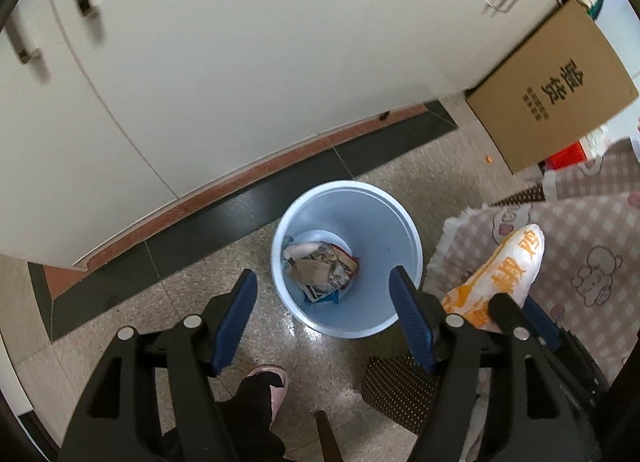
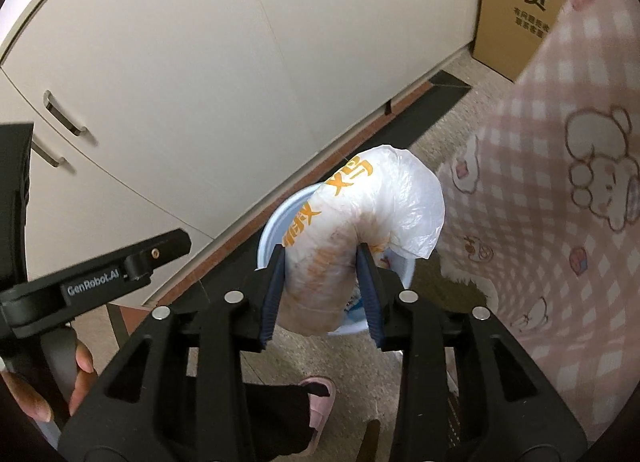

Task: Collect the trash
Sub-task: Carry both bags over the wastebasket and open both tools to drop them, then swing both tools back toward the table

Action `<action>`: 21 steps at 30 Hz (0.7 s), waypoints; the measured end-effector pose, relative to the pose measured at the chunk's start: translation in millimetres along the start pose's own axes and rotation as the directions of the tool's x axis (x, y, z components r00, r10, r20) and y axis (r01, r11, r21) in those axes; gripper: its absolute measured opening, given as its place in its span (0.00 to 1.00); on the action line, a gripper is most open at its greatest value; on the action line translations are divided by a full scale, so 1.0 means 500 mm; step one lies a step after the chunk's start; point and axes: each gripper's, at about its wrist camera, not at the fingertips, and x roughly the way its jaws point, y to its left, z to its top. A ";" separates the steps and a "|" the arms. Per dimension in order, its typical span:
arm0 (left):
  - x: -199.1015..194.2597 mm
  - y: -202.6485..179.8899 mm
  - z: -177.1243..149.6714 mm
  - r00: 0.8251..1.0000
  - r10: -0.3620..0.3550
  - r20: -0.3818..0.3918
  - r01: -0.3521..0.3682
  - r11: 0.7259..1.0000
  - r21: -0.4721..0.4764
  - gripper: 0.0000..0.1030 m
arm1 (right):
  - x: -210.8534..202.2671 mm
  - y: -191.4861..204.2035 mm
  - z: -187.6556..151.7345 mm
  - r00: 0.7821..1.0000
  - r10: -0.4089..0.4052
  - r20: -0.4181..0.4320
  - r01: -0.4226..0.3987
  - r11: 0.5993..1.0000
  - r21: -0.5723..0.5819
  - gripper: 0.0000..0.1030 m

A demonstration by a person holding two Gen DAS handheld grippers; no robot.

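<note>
A light blue waste bin [image 1: 346,258] stands on the floor with paper and wrapper scraps [image 1: 320,268] at its bottom. My left gripper [image 1: 324,282] is open and empty, held above the bin's near side. My right gripper [image 2: 322,262] is shut on a white plastic bag with orange print [image 2: 360,222] and holds it above the bin [image 2: 272,234]. The bag also shows in the left wrist view [image 1: 500,278], to the right of the bin, with the right gripper's fingers [image 1: 516,314] on it.
White cabinet doors [image 1: 240,62] rise behind the bin. A cardboard box [image 1: 556,90] leans at the right. A pink checked cloth [image 2: 560,202] hangs at the right. A dotted mat [image 1: 400,390] and my slippered foot [image 1: 272,386] are on the floor.
</note>
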 end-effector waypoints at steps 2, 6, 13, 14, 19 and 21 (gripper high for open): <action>-0.009 0.011 0.004 1.000 0.001 0.011 -0.001 1.000 -0.016 0.65 | -0.008 0.011 0.016 1.000 -0.009 0.024 0.009 1.000 -0.007 0.46; -0.028 0.016 0.007 0.999 0.007 0.033 -0.006 1.000 -0.027 0.67 | -0.013 0.016 0.032 0.999 -0.018 0.046 0.018 1.000 0.001 0.57; -0.056 0.010 0.006 0.998 -0.015 0.055 0.017 1.000 -0.026 0.67 | -0.034 0.010 0.033 0.999 0.006 0.046 -0.006 1.000 0.013 0.58; -0.062 0.006 0.004 0.998 -0.017 0.058 0.019 1.000 -0.021 0.67 | -0.041 0.008 0.032 0.999 0.006 0.051 -0.006 1.000 0.016 0.58; -0.107 -0.015 -0.002 0.995 -0.043 0.088 0.044 0.999 -0.005 0.67 | -0.098 0.010 0.023 0.996 0.023 0.088 -0.024 1.000 0.016 0.58; -0.138 -0.024 -0.006 0.992 -0.056 0.115 0.056 0.998 0.000 0.67 | -0.126 0.017 0.029 0.994 0.023 0.108 -0.024 1.000 0.008 0.58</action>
